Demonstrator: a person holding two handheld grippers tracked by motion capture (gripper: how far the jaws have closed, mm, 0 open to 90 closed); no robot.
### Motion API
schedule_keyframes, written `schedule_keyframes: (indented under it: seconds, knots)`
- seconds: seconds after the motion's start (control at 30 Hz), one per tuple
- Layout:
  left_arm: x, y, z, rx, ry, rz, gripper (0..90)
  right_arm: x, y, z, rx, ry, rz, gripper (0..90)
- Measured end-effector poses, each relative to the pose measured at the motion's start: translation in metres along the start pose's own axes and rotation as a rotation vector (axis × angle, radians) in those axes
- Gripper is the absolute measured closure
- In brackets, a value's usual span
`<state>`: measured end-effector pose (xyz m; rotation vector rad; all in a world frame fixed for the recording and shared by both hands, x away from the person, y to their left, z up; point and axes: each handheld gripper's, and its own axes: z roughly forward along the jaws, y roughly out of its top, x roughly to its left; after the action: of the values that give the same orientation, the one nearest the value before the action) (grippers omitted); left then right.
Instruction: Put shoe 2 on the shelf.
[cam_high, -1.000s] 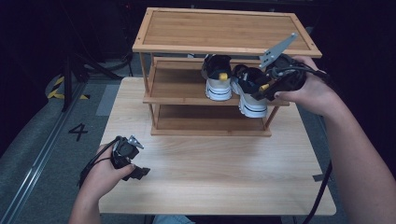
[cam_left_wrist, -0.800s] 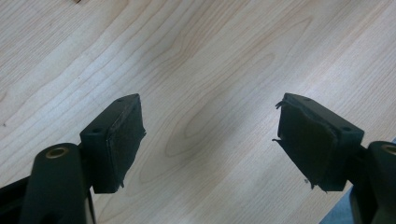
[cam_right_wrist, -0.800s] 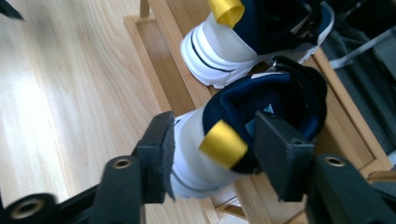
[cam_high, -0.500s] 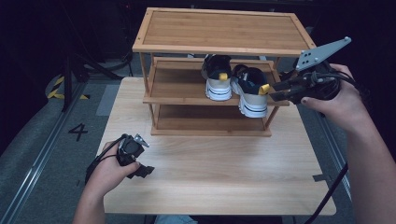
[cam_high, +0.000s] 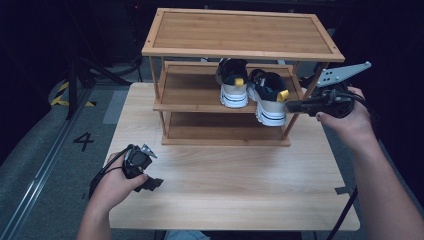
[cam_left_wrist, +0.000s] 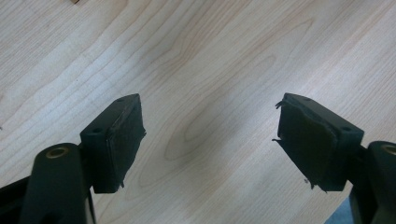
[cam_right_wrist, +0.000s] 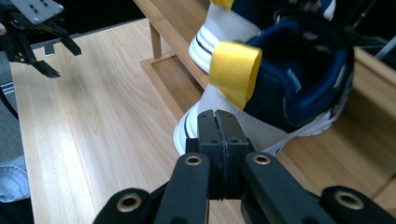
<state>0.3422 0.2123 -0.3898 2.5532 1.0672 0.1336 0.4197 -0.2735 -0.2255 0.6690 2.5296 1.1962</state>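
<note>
We see a pale wooden tabletop (cam_high: 235, 195) carrying a three-tier bamboo shoe rack (cam_high: 240, 30) at its far side. Two sneakers (cam_high: 234, 82) sit side by side on the rack's middle shelf (cam_high: 185, 97), heels toward us.

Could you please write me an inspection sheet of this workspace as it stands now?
Surface: wooden table, bare in front.
Job's things: two sneakers side by side on the middle tier of the shoe rack, heels outward.
Clutter: nothing seen.
Grippers: right gripper shut on nothing, just behind the right sneaker's heel; left gripper open over the table.
Cables: one trails from each gripper.
Surroundings: dark floor, a painted 4.
</note>
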Motion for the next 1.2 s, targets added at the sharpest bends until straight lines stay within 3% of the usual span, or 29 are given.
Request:
schedule_keyframes:
  seconds: [0.2, 0.47, 0.7, 0.8, 0.93, 1.2]
  knots:
    - [0.0, -0.008, -0.003, -0.003, 0.013, -0.014, 23.1, -0.004, -0.004, 0.017, 0.026, 0.011, 0.009, 90.0]
    - [0.0, -0.021, -0.009, -0.004, 0.03, -0.041, 23.1, -0.012, -0.001, 0.026, -0.001, 0.034, 0.006, 90.0]
    - [0.0, -0.026, -0.01, -0.001, 0.03, -0.06, 23.0, -0.023, 0.004, 0.04, -0.005, -0.01, 0.004, 90.0]
    - [0.0, -0.027, -0.009, 0.0, 0.027, -0.066, 23.0, -0.029, 0.006, 0.045, -0.017, 0.012, 0.016, 90.0]
    - [0.0, -0.027, -0.009, 0.001, 0.026, -0.063, 23.0, -0.035, 0.009, 0.052, -0.012, -0.018, 0.005, 90.0]
    - [0.001, -0.025, -0.009, -0.002, 0.024, -0.062, 23.1, -0.038, 0.013, 0.061, -0.018, -0.052, -0.008, 90.0]
